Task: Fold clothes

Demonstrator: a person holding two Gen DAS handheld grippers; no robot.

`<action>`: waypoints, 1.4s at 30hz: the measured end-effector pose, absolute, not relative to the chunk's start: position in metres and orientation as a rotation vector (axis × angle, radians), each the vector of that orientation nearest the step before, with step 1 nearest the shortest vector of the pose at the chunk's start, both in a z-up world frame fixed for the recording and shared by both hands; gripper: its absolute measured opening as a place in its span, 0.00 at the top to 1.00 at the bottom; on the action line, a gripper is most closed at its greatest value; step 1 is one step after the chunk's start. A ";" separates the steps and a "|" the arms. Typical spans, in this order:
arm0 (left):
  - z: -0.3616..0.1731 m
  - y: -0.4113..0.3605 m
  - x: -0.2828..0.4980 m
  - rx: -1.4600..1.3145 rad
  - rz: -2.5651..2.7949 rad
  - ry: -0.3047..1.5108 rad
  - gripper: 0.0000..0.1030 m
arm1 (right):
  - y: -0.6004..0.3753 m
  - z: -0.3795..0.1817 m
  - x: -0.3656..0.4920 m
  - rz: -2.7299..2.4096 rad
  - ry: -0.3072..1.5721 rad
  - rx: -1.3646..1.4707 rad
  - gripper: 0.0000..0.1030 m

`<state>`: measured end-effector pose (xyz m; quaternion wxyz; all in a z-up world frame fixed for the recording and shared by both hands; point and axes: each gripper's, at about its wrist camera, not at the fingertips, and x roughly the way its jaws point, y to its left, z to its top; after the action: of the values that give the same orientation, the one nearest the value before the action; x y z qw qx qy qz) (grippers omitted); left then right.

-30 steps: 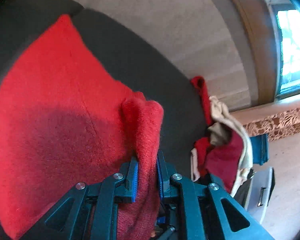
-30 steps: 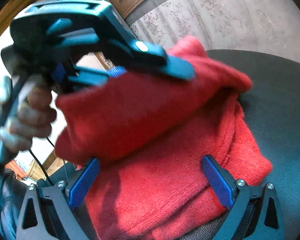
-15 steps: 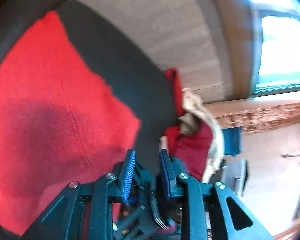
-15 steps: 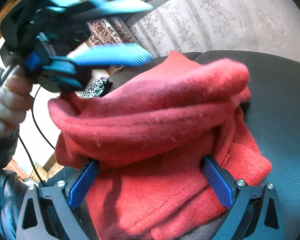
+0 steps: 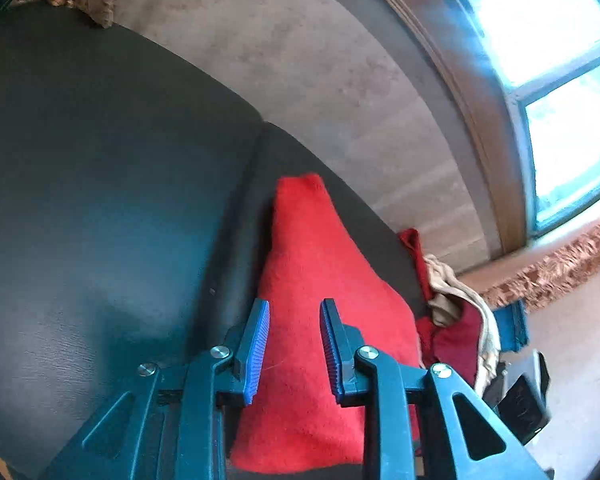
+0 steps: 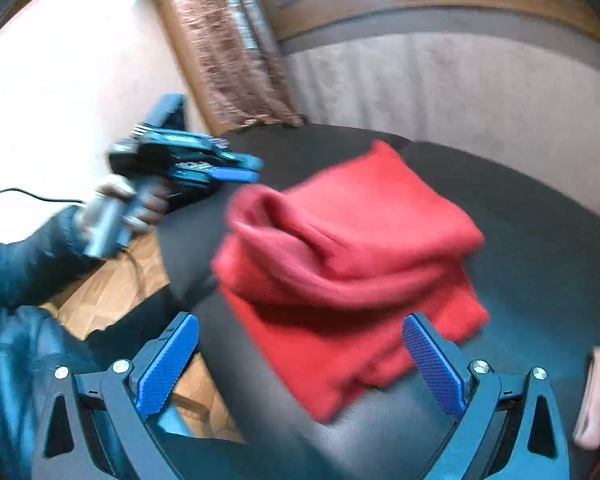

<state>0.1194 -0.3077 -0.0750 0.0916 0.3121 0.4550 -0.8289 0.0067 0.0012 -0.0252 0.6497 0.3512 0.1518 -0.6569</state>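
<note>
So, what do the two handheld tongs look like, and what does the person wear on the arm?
Both tongs, left and right, have dark teal plastic frames with triangular cut-outs, silver round bolts, and bright blue ribbed pads on each finger. In the right wrist view, a thin black cable trails near the other handle, and the person wears a dark teal sleeve.

Dark leather sofa seat [image 5: 100, 208], pale patterned wall [image 5: 320, 64] behind, bright window [image 5: 572, 80] far right, patterned curtain [image 6: 228, 48], wooden floor [image 6: 112, 292] near left.

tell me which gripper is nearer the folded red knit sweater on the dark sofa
Right. The right gripper hovers open just short of the folded red knit sweater, straddling its near edge. The left gripper is off to its left side, clear of it.
</note>
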 end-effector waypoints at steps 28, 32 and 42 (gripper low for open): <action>-0.106 -0.212 0.082 1.055 -2.884 1.047 0.76 | 0.030 -0.051 0.004 -1.523 -0.262 1.116 0.00; -0.108 -0.208 0.085 1.036 -2.886 1.038 0.76 | 0.014 -0.054 -0.014 -1.599 -0.326 1.151 0.00; -0.112 -0.202 0.089 1.034 -2.934 0.981 0.75 | -0.002 -0.088 -0.037 -1.451 -0.657 1.259 0.08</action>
<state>0.0889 -0.2024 -0.1122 -0.0600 0.3166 0.3002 -0.8978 -0.0371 -0.0021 -0.0885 0.5275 0.5267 -0.2749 -0.6073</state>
